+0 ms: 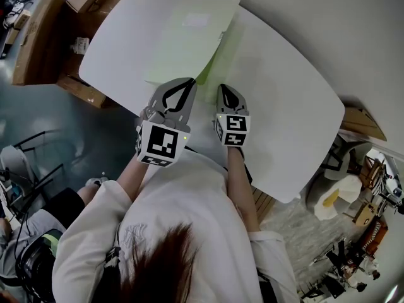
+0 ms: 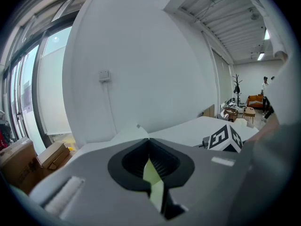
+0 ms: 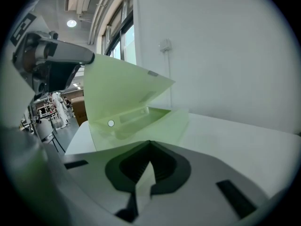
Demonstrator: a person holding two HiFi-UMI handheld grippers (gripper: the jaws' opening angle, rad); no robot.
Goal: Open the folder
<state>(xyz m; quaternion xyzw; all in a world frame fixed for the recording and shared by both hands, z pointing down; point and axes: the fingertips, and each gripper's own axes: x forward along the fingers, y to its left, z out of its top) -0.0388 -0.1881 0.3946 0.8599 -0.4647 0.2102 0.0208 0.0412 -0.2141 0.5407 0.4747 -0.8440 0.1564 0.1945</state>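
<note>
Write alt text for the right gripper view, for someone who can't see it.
A pale green folder sits half open on a white table. The right claw is shut on its bottom sheet, and the left claw, at upper left, holds the cover raised. A white wall stands behind.
</note>
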